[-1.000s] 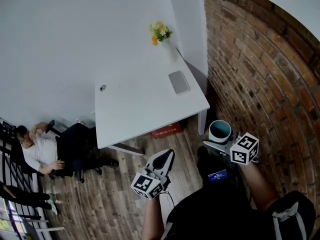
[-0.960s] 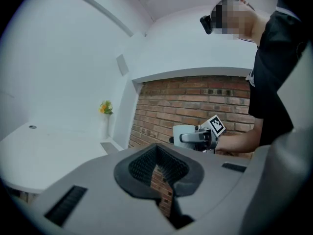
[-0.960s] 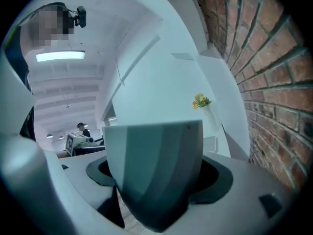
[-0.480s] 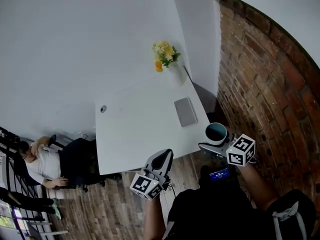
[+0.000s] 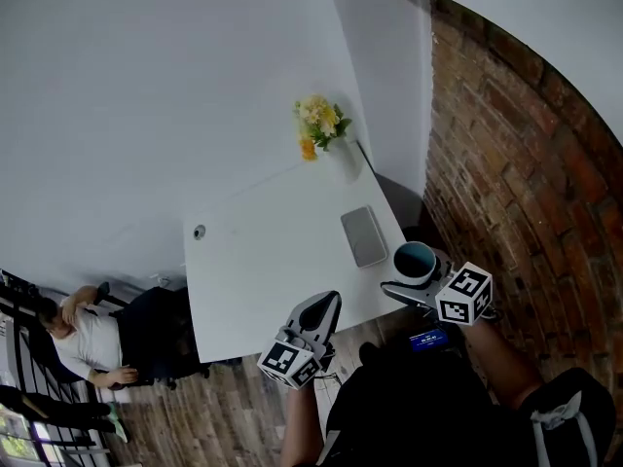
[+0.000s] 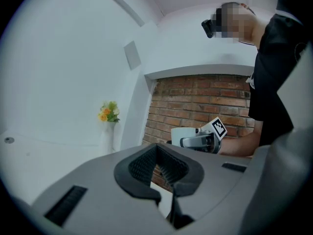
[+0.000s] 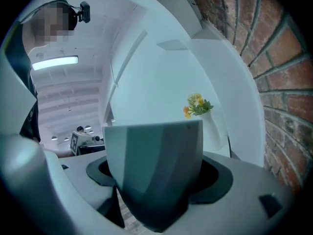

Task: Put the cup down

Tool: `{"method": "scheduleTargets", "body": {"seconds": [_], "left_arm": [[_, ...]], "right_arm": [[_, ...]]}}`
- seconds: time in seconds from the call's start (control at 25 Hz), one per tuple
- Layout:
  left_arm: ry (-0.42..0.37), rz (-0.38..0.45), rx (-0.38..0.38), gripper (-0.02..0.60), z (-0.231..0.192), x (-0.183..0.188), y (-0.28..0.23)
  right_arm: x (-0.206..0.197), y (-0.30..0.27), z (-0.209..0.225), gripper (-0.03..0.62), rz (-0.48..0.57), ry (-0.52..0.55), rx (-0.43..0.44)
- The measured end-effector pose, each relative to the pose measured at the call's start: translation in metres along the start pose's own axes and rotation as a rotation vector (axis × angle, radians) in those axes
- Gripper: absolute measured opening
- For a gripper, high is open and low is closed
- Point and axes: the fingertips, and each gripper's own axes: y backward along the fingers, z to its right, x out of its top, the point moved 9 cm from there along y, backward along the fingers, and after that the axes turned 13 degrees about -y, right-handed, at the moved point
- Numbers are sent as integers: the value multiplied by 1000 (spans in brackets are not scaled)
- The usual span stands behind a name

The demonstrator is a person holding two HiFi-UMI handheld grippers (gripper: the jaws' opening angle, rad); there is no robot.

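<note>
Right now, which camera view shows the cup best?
The right gripper view: the cup appears large, gripped in the right tool. The head view shows it small from above, near the table edge. The left gripper view shows only its side, far off.

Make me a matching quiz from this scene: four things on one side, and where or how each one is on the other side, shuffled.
Things:
1. cup
2. flowers
3. grey pad
4. left hand-held gripper

Places or states:
A. shut, holding nothing
B. at the far corner of the white table
C. lying flat on the table
D. clamped in the right hand-held gripper

Pairs: 1-D, 2-B, 3-C, 4-A.
</note>
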Motion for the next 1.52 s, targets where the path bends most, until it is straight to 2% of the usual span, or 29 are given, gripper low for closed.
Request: {"method": "scheduleTargets", "body": {"seconds": [0.68, 1.2, 1.52], "left_arm": [[0, 8, -51, 8, -25, 0, 3], [2, 2, -52, 8, -29, -2, 0], [32, -26, -39, 8, -34, -12, -5]], "right_arm": [[2, -27, -12, 405, 0, 2, -14], [3, -31, -6, 405, -5, 1, -14], [-6, -38, 13, 405, -37, -37, -24]]}}
